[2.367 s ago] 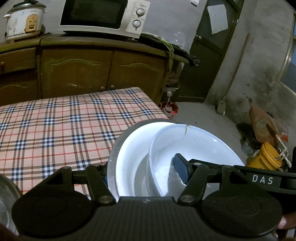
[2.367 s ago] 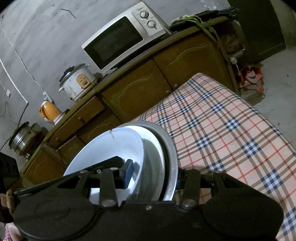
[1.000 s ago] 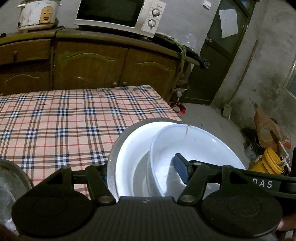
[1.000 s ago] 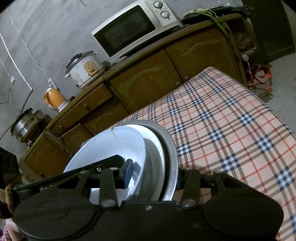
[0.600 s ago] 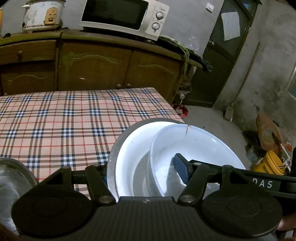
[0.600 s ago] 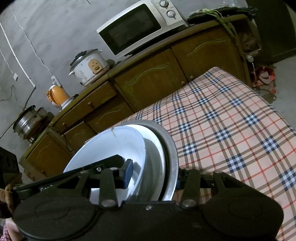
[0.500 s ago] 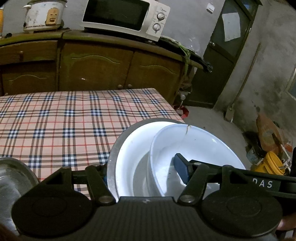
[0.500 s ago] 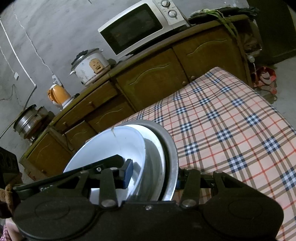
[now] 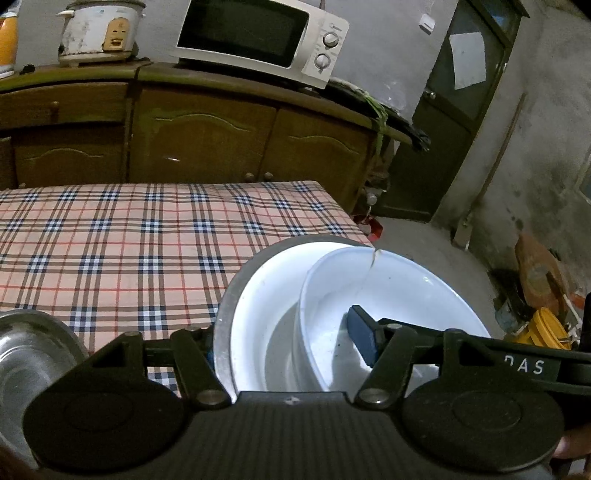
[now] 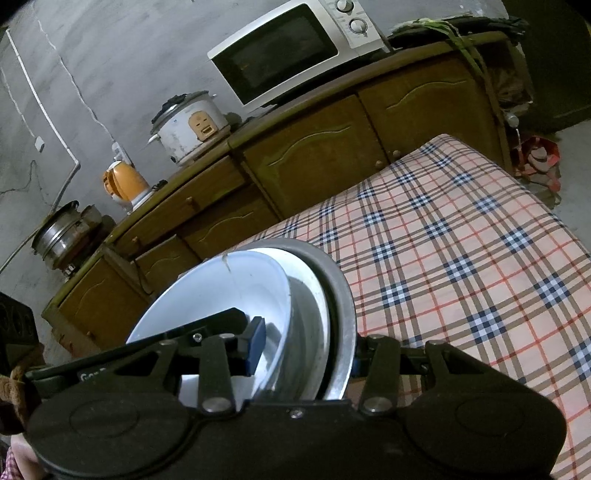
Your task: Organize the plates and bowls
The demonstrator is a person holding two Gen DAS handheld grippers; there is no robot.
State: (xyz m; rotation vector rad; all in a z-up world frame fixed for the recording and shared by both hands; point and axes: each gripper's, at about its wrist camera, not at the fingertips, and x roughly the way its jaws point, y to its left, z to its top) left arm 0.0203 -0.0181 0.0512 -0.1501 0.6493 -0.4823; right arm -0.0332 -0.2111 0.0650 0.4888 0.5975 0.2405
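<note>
A stack of nested bowls hangs over the near edge of the plaid-clothed table (image 9: 129,240). A metal bowl (image 9: 226,317) is outermost, a white bowl (image 9: 266,295) sits inside it, and a smaller cracked white bowl (image 9: 402,284) sits innermost. My left gripper (image 9: 288,347) is shut on the stack's rim, with one finger outside the metal wall and its blue pad (image 9: 364,341) inside the cracked bowl. My right gripper (image 10: 306,350) is shut on the same stack from the other side. Its blue pad (image 10: 256,345) sits inside the cracked white bowl (image 10: 221,295), and its other finger is outside the metal bowl (image 10: 343,295).
A second metal bowl (image 9: 26,354) sits on the table at the lower left. Behind the table stands a wooden cabinet (image 9: 207,140) with a microwave (image 9: 258,37), a rice cooker (image 9: 99,29) and an orange kettle (image 10: 123,182). Beyond the table's right edge are bare floor, a door (image 9: 458,110) and yellow clutter (image 9: 543,328).
Both grips on the stack are unchanged. The cabinet and microwave have slid rightwards in both views, mostly early on, and the metal bowl at the lower left has come further into view.
</note>
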